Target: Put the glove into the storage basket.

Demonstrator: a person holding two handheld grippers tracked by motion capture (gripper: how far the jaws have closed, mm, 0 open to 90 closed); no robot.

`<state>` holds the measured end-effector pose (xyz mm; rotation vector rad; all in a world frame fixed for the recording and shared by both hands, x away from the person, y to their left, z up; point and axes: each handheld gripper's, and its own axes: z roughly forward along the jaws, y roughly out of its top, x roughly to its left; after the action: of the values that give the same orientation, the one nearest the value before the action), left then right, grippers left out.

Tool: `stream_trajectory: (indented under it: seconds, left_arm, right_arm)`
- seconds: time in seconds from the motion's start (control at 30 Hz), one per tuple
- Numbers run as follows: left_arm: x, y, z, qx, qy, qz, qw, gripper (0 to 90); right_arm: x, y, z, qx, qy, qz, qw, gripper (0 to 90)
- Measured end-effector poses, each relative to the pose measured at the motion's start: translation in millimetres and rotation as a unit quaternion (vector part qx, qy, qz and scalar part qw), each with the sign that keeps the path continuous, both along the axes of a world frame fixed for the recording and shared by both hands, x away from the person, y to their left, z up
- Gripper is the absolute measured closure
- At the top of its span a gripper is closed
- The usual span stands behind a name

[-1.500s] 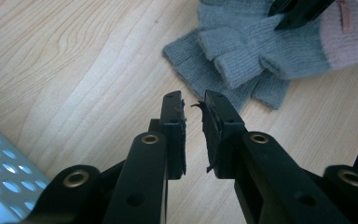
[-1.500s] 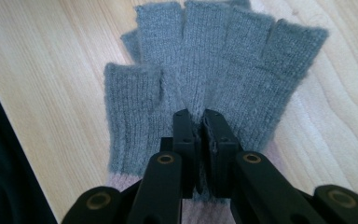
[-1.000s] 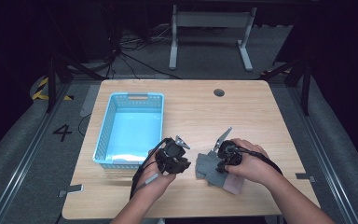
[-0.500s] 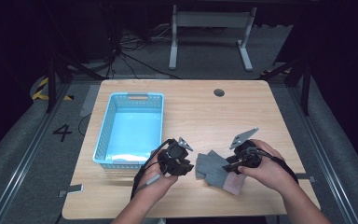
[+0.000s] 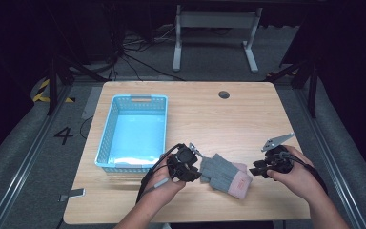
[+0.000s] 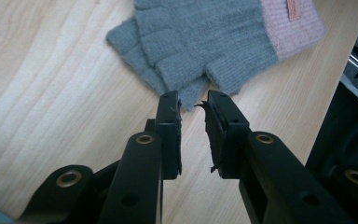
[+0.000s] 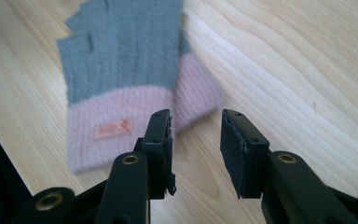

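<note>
A pair of grey fingerless gloves [image 5: 221,172] with pink cuffs lies stacked flat near the table's front edge. My left gripper [image 5: 198,171] sits at the finger ends of the gloves [image 6: 205,42]. Its jaws stand open by a narrow gap [image 6: 193,105], with the tips just touching a knitted finger end and nothing clamped. My right gripper [image 5: 257,170] is to the right of the gloves, a little off the pink cuff. In the right gripper view it is open [image 7: 196,123], and the gloves [image 7: 121,60] lie beyond and left of its jaws.
A light blue plastic basket [image 5: 133,99] stands empty on the left part of the wooden table [image 5: 248,114]. A small round hole [image 5: 224,94] marks the table's far side. Bare wood stretches across the right and back.
My right gripper has drawn away to the right from the gloves, which now lie flat. The left gripper has stayed at the finger ends.
</note>
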<state>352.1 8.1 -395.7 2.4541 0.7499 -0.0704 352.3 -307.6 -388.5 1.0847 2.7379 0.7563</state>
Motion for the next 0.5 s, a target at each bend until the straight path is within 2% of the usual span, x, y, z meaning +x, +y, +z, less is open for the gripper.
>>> stream_trajectory:
  seconds: [0.07,0.13,0.2,0.33,0.4,0.5]
  left_arm:
    - [1.0,-2.5,-2.1,0.002,0.003,-0.002,1.0000,75.1]
    - [4.8,-5.2,-7.3,0.008,0.019,-0.005,0.9998,75.1]
    - [7.3,-6.3,-10.7,0.011,0.025,0.002,0.9996,73.9]
    - [11.3,-6.7,-15.1,0.014,0.022,0.010,0.9996,72.0]
    - [14.2,-6.8,-18.8,0.007,0.035,0.007,0.9993,72.3]
    - [15.6,-10.4,-23.7,0.017,0.032,0.002,0.9993,72.4]
  right_arm:
    - [-0.1,-5.8,-2.0,-0.007,0.005,-0.004,1.0000,64.0]
    - [-1.6,-9.2,-5.4,-0.016,0.015,0.000,0.9997,64.1]
    - [-2.9,-9.1,-7.1,-0.021,0.022,0.005,0.9995,64.1]
    - [-4.2,-8.2,-9.9,-0.024,0.028,0.009,0.9993,63.9]
    - [-4.7,-6.6,-14.2,-0.033,0.031,0.014,0.9989,64.4]
    - [-6.2,-5.0,-16.1,-0.038,0.035,0.021,0.9985,65.0]
